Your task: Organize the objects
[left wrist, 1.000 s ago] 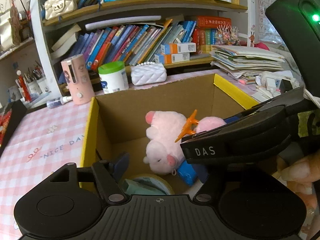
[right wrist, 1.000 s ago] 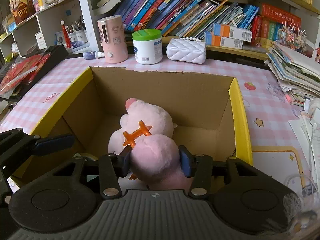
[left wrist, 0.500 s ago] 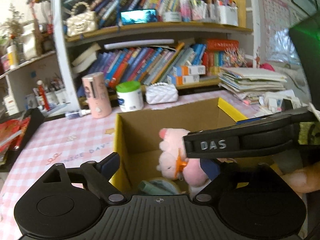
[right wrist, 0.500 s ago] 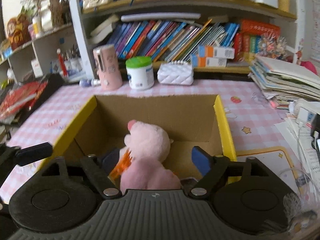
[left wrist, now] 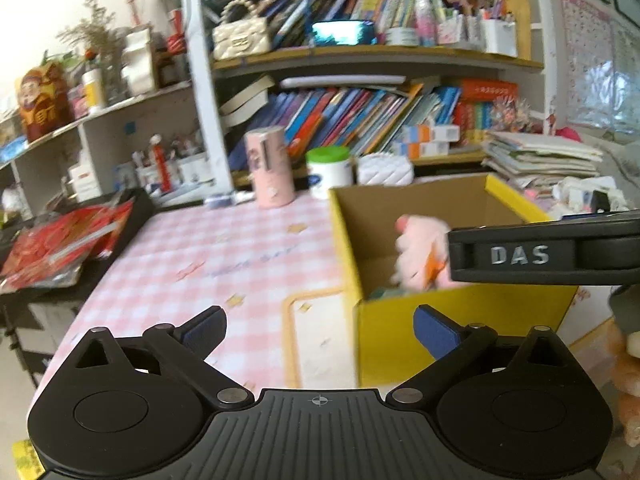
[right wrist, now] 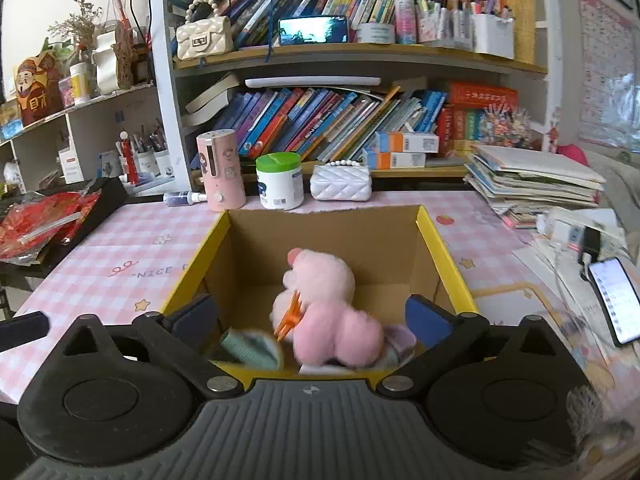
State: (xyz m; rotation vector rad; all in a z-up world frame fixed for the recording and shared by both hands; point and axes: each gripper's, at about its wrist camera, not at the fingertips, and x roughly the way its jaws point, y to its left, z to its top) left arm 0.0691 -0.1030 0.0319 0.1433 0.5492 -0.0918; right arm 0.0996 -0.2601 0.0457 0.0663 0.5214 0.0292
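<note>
A pink plush toy (right wrist: pixel 326 312) with an orange clip lies inside the open yellow-edged cardboard box (right wrist: pixel 440 248), beside a green object (right wrist: pixel 250 348). My right gripper (right wrist: pixel 312 318) is open and empty, held above the box's near edge. My left gripper (left wrist: pixel 318 330) is open and empty, above the pink checked tablecloth to the left of the box (left wrist: pixel 456 340). The plush (left wrist: pixel 418 252) shows blurred in the left wrist view, partly hidden by the right gripper's black body (left wrist: pixel 544 256).
A pink cylinder (right wrist: pixel 220 172), a green-lidded white jar (right wrist: pixel 280 180) and a white quilted purse (right wrist: pixel 340 182) stand behind the box. Stacked papers (right wrist: pixel 532 184) and a phone (right wrist: pixel 612 300) lie at the right. A black tray with red packets (right wrist: pixel 52 216) sits at the left.
My right gripper opened and let go of the plush toy, which now lies in the box. Both grippers pulled back and up out of the box; the left one swung leftward.
</note>
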